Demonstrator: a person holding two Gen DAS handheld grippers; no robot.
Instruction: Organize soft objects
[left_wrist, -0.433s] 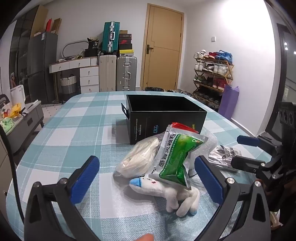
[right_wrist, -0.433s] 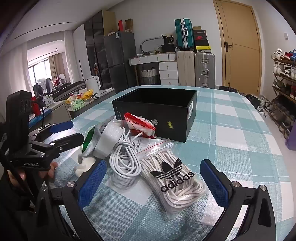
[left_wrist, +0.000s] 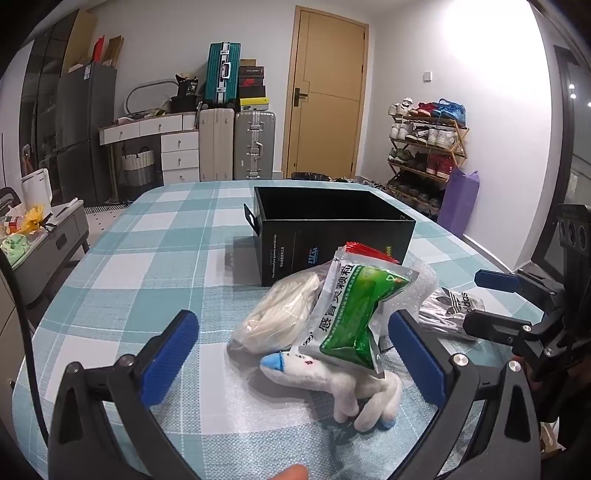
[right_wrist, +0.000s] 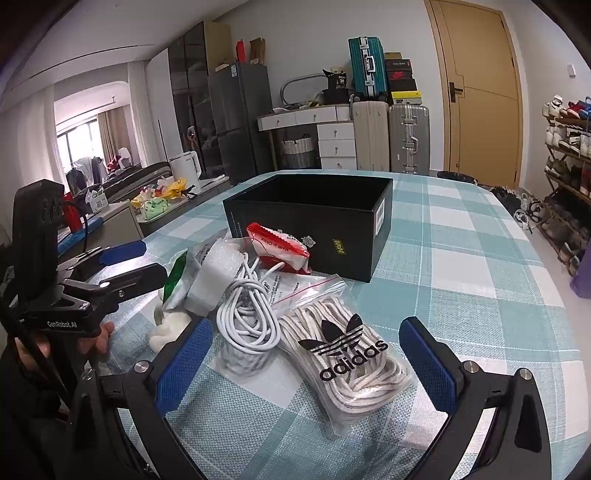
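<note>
You held the left tongs (left_wrist: 291, 354) spread wide and empty, low over the desk (left_wrist: 147, 258), with the white plush toy (left_wrist: 332, 376) lying between the blue pads and touching neither. That framing looked like a line-up for a grasp, since the toy sat at the near edge of the heap and nothing covered its legs. The green medicine sachet (left_wrist: 354, 314) leaned upright over the toy's back, propped against a clear bag of pale cord (left_wrist: 280, 314), so closing there risked catching the sachet's corner as well.

Your right tongs (right_wrist: 304, 363) were also spread and carried nothing; the bagged adidas laces (right_wrist: 347, 354) lay between their pads, with the coiled white cable (right_wrist: 247, 317) just beside the left pad. A red snack packet (right_wrist: 277, 251) rested against the front wall of the black box (right_wrist: 380, 229), which stood open and, as far as its dark interior showed, held nothing yet.

All the soft things were heaped together just in front of the box, presumably so that each could be lifted the short way over its rim. You kept the two tongs on opposite sides of the heap, which left each a clear approach.
</note>
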